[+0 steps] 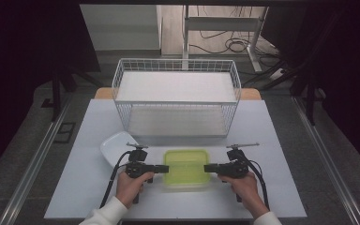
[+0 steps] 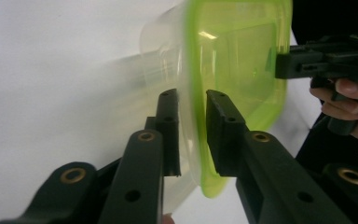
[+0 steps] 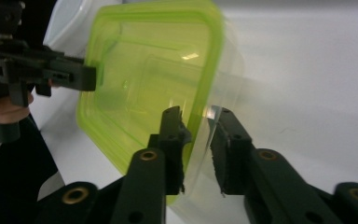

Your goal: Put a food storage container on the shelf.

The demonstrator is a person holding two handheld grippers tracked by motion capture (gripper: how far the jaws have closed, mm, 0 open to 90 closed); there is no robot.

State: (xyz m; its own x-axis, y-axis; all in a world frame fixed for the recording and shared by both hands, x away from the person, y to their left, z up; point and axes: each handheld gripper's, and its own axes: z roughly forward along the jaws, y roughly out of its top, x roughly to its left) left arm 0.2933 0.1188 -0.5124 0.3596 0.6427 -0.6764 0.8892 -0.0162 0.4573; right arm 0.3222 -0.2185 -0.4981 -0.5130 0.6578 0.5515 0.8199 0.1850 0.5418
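On the left side of the white table (image 1: pixel 75 187), a white dish (image 1: pixel 115 147) is lying near the left gripper (image 1: pixel 161 168), just behind it. A person's left hand (image 1: pixel 130 185) is holding this gripper and pointing it to the right, at the box.

The left gripper is reaching over the left edge of a clear box with a green lid (image 1: pixel 186 167). In the left gripper view, its two black jaws are sitting close on each side of the box's rim, one on the clear side and one on the green lid side. The gap between them is small. The rim is filling most of it, but a thin slit is showing on one side, so I cannot tell if the jaws are squeezing the box yet.

The box is sitting in the middle of the table, near the front, right between the two grippers. Behind it, farther back on the table, a white wire basket (image 1: pixel 177 96) is standing.

On the right, the right gripper (image 1: pixel 207 168) is pointing left at the box. The person's right hand (image 1: pixel 243 183) is holding it. In the right gripper view, its jaws are also standing on each side of the rim, with the green lid edge and the clear wall between them. One jaw is looking like it is touching the lid edge. The other jaw is sitting just beside the clear wall. Here too I cannot tell if the grip is tight.

Both grippers are facing each other across the box.
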